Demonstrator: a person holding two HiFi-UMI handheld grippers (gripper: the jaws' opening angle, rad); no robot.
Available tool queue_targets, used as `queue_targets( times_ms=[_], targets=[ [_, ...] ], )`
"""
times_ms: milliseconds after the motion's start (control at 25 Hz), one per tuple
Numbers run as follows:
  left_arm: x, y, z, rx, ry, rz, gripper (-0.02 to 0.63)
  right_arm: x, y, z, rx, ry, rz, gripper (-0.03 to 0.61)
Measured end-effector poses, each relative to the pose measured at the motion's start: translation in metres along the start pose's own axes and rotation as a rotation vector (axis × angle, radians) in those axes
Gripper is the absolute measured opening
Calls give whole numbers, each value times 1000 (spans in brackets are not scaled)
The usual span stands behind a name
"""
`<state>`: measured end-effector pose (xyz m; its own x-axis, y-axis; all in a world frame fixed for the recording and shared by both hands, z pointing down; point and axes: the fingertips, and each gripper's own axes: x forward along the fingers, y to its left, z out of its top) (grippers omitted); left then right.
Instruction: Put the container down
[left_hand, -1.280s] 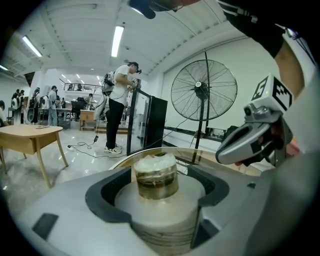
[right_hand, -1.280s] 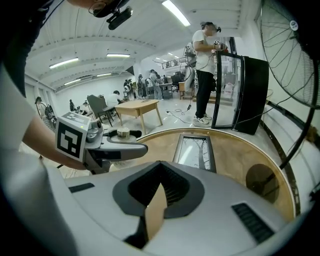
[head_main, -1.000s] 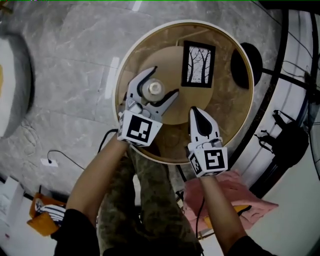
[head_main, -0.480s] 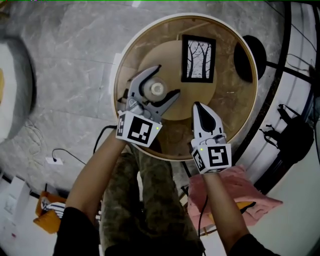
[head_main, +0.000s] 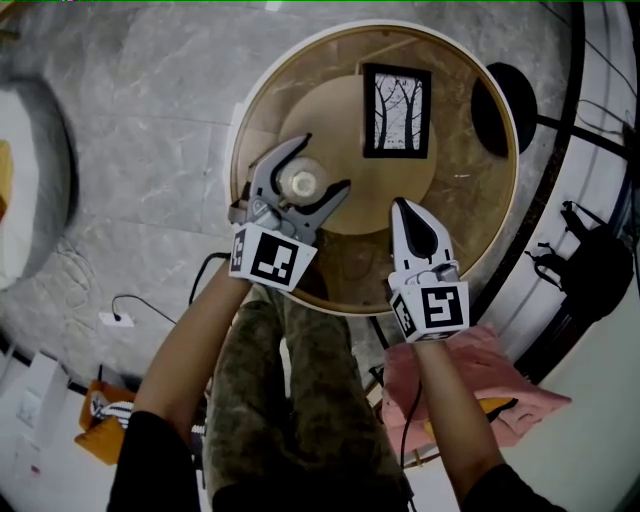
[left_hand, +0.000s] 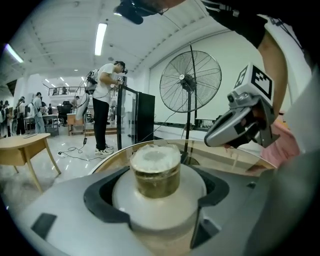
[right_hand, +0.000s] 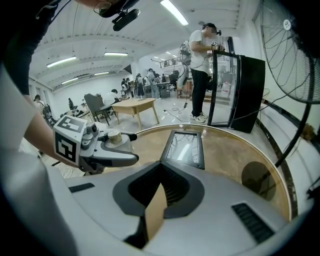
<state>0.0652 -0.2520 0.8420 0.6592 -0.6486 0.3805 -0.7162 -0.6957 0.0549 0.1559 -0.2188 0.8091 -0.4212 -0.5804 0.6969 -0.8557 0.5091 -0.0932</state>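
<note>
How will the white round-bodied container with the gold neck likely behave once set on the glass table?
The white round-bodied container with a gold neck looks rigid: the left hand-held gripper clamps its curved body with no visible denting. Its smooth rounded sides probably make it slippery, and apt to roll if tipped on the round glass table.

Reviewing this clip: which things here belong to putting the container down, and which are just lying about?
Part of the job:
- container, gripped by the left gripper
- round table beneath it

Not involved:
- picture frame lying on the table
- standing fan beyond the table
- pink cloth by the person's right arm
- right gripper, shut and idle
</note>
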Motion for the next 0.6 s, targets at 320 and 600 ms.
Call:
queue_targets(
  times_ms=[320, 600],
  targets=[
    [-4, -3, -7, -20, 34, -21, 362, 2, 1, -1, 24, 4, 5, 21],
    [-10, -5, -17, 6, 87, -17, 362, -2, 18, 6, -81, -6, 34, 21]
  ],
)
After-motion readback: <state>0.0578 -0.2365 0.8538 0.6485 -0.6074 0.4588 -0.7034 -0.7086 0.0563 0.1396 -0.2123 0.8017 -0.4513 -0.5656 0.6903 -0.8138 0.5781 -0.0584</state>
